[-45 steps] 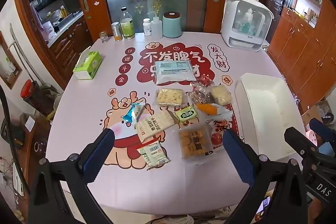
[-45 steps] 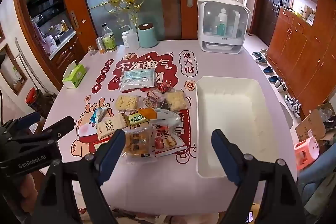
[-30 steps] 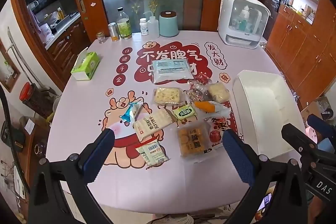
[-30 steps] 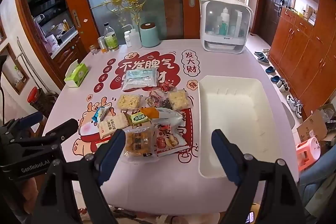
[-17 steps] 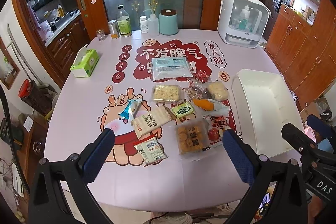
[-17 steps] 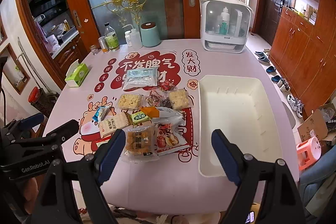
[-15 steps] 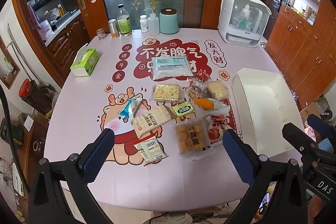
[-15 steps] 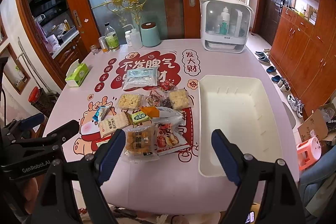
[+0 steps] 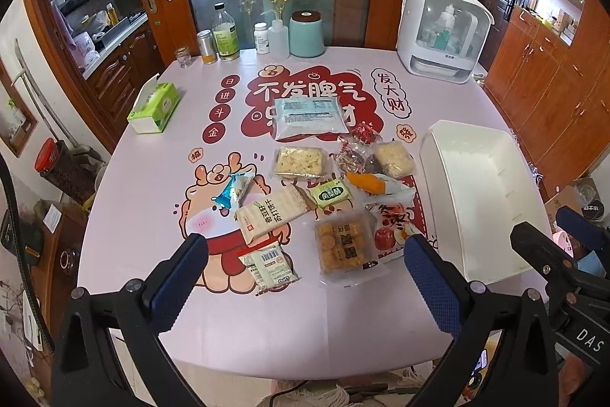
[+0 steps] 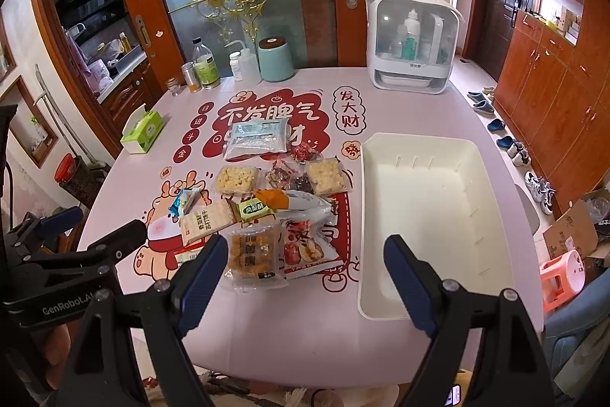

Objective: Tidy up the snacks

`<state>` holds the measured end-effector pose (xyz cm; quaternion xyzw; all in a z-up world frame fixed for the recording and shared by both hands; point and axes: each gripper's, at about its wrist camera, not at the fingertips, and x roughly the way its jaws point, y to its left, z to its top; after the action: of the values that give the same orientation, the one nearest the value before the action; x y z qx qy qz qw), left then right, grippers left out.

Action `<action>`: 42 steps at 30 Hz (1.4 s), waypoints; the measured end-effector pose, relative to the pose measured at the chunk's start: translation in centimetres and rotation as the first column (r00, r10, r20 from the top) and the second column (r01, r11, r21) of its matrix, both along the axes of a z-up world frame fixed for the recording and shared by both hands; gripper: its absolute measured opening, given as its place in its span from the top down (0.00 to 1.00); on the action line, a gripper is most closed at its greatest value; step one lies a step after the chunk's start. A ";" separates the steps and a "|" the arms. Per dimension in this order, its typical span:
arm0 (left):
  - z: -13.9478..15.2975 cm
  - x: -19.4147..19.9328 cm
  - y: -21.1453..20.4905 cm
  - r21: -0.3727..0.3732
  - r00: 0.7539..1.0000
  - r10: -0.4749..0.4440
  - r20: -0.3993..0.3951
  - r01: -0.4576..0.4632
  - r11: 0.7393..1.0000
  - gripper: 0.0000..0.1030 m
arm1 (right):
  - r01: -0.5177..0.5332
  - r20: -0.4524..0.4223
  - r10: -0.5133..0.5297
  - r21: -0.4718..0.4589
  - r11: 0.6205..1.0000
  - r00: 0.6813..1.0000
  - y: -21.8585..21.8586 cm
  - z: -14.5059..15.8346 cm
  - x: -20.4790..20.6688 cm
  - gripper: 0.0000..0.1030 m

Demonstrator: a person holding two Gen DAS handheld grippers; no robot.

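Both left gripper [image 9: 303,277] and right gripper [image 10: 301,277] hover released; snacks [image 10: 267,201] await the empty bin [image 10: 419,216] at 3 o'clock.

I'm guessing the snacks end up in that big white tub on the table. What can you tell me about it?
The white tub is a deep rectangular bin, apparently smooth plastic, with a rolled rim and small ribs along its inner walls. It sits upright on the pink tablecloth, on the right of the snack pile and apart from it. It is empty, and nothing touches it but the cloth.
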<state>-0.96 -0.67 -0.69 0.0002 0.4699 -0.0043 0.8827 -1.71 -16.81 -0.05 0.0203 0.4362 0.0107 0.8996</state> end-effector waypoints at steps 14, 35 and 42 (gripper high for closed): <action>-0.4 -1.1 -1.4 0.001 1.000 0.025 -0.007 -0.025 1.000 0.01 | -0.046 -0.016 0.047 0.026 0.999 0.999 -2.6 -0.7 0.6 0.18; 0.5 -1.9 -3.7 0.007 0.997 0.080 -0.002 -0.080 0.997 0.01 | -0.121 0.003 0.121 0.039 0.992 0.993 -5.2 -0.6 0.9 0.18; 0.5 -1.9 -3.8 0.009 0.997 0.079 -0.003 -0.079 0.997 0.01 | -0.120 0.003 0.120 0.041 0.992 0.993 -5.3 -0.7 1.0 0.18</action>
<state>-2.90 -4.43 -0.21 -0.0145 0.4711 0.0329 0.8814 -0.73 -22.14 -0.76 0.0125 0.4360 0.0737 0.8969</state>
